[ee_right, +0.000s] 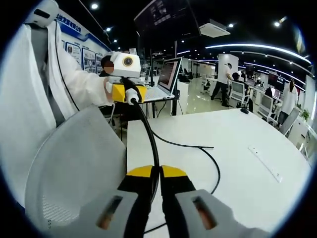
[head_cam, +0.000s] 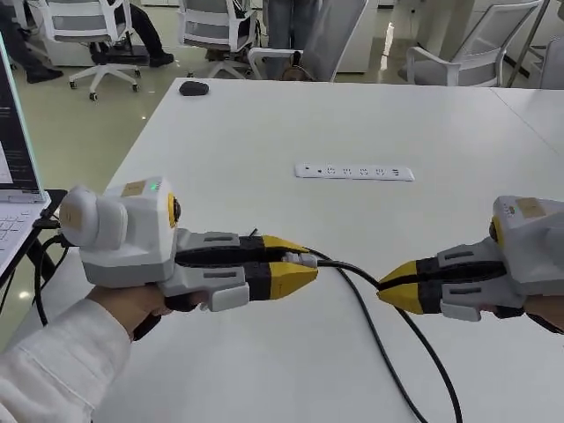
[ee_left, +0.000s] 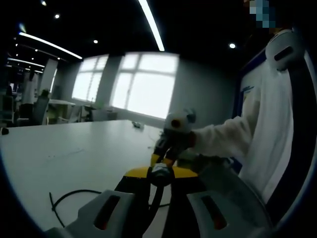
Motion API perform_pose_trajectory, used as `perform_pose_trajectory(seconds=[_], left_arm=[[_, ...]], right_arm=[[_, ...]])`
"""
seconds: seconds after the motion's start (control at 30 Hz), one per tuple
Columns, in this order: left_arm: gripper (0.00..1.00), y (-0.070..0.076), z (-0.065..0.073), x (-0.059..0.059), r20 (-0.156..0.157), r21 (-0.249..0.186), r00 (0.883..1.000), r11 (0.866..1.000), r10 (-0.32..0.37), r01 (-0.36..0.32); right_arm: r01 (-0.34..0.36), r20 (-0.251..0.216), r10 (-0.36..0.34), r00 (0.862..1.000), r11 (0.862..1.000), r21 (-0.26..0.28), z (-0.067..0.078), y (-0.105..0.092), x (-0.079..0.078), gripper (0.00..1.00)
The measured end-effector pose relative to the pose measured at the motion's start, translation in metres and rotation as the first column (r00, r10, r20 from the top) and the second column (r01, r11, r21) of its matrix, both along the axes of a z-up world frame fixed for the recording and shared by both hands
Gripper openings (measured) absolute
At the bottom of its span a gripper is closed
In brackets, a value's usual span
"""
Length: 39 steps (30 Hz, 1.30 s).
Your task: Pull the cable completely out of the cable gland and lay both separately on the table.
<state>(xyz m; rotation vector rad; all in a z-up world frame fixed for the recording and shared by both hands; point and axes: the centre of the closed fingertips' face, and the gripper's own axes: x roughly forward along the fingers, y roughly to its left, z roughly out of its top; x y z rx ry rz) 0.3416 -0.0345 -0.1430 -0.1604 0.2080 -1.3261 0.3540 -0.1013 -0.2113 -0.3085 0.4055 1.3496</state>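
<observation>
white sleeve (head_cam: 44, 370) and the person's hand sit nearest, carrying the left hand-held gripper (head_cam: 310, 264). its yellow-tipped jaws are clenched on the small pale round cable gland (head_cam: 302, 258), held just above the white table (head_cam: 264, 132). the thin black round cable (head_cam: 352, 269) leaves the gland and crosses to the right hand-held gripper (head_cam: 382, 289). that one's jaws are clamped on the cable itself, near the gland but apart from it. the right gripper view agrees: the cable (ee_right: 150, 134) rises from between its own jaws to the gland in the other hand-held gripper.

progress, my read: both grasps are made and this is the pull stage. the cable is not yet out of the gland, and the span between the two hand-held grippers is short with little slack. left to do: draw the hands apart until the free end clears the gland, then lay gland and cable down apart on the table. i cannot tell how much cable is left to pass through. the spare length lies on the table and runs off the near edge of the head view in two strands.

counts:
- 2 hand-held grippers
- 1 gland
- 1 cable as far as i can tell; the two strands look like one looped run
- 1 open laptop (head_cam: 11, 150) off to the left
- 1 white power strip (head_cam: 354, 173) mid-table
- 1 black mouse (head_cam: 194, 88) near the far edge
- at least 4 white-framed office chairs (head_cam: 84, 22) beyond the table
</observation>
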Motion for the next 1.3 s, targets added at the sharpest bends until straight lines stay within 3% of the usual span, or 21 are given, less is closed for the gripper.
perform_pose_trajectory(seconds=[0.13,0.23,0.33,0.5,0.77,1.0,1.3], left_arm=[[0.16,0.002,-0.003,0.006,-0.003,0.005,1.0,1.0,0.016,-0.016],[0.16,0.003,-0.007,0.011,0.002,0.024,0.999,0.999,0.032,-0.032],[0.16,0.005,-0.011,0.016,0.0,0.042,0.999,0.998,0.05,-0.05],[0.16,0.007,-0.013,0.023,-0.007,0.039,0.997,0.997,0.071,-0.071],[0.16,0.0,-0.013,0.024,-0.005,0.039,0.998,0.997,0.062,-0.062],[0.16,-0.003,-0.009,0.022,0.003,0.026,0.999,0.999,0.048,-0.048],[0.16,-0.003,-0.009,0.023,0.001,0.015,0.999,0.999,0.045,-0.045]], right_arm=[[0.004,-0.005,-0.004,1.0,1.0,-0.001,-0.001,-0.001,0.002,0.03],[0.005,-0.034,-0.005,0.999,1.0,-0.01,-0.003,-0.001,0.002,0.04],[-0.005,-0.015,0.005,1.0,1.0,-0.004,0.002,0.0,0.001,0.04],[-0.006,0.006,0.006,1.0,1.0,0.023,0.021,0.01,0.004,0.13],[-0.072,0.059,0.068,0.996,0.995,0.073,0.05,0.039,0.005,0.14],[-0.107,0.062,0.102,0.993,0.992,0.068,0.047,0.054,0.008,0.13],[-0.122,0.06,0.117,0.991,0.989,0.08,0.048,0.06,0.008,0.1]])
